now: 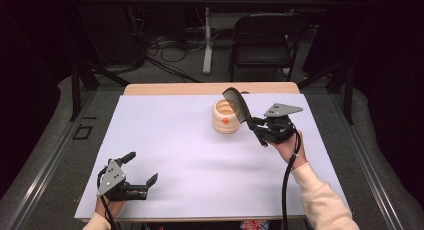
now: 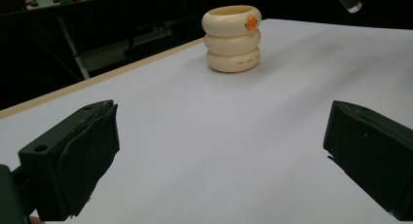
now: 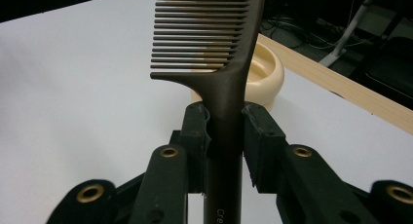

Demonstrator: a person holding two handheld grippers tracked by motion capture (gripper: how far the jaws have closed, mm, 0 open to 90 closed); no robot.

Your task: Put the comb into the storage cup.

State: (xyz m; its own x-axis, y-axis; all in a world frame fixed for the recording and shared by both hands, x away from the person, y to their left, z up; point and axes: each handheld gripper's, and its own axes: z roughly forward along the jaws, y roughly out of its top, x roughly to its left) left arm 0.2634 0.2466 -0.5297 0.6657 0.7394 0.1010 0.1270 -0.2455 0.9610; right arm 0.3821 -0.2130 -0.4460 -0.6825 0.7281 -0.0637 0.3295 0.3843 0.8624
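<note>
A cream ribbed cup point(image 1: 226, 116) with an orange mark stands upright on the white table sheet point(image 1: 190, 155), toward the back middle; the left gripper view has the cup point(image 2: 232, 38) ahead. My right gripper point(image 1: 257, 125) is shut on the handle of a dark comb point(image 1: 236, 104), whose toothed end rises over the cup's right side. In the right gripper view the comb point(image 3: 221, 53) stands between the jaws with the cup point(image 3: 263, 70) behind it. My left gripper point(image 1: 142, 169) rests low at the front left, open, nothing between its fingers point(image 2: 73, 156).
The sheet covers a wooden table whose back edge point(image 1: 210, 88) shows. Beyond the table stand a black folding chair point(image 1: 262, 40) and a white table leg point(image 1: 207, 40), with cables on the floor. A wide bare stretch of sheet lies between the grippers.
</note>
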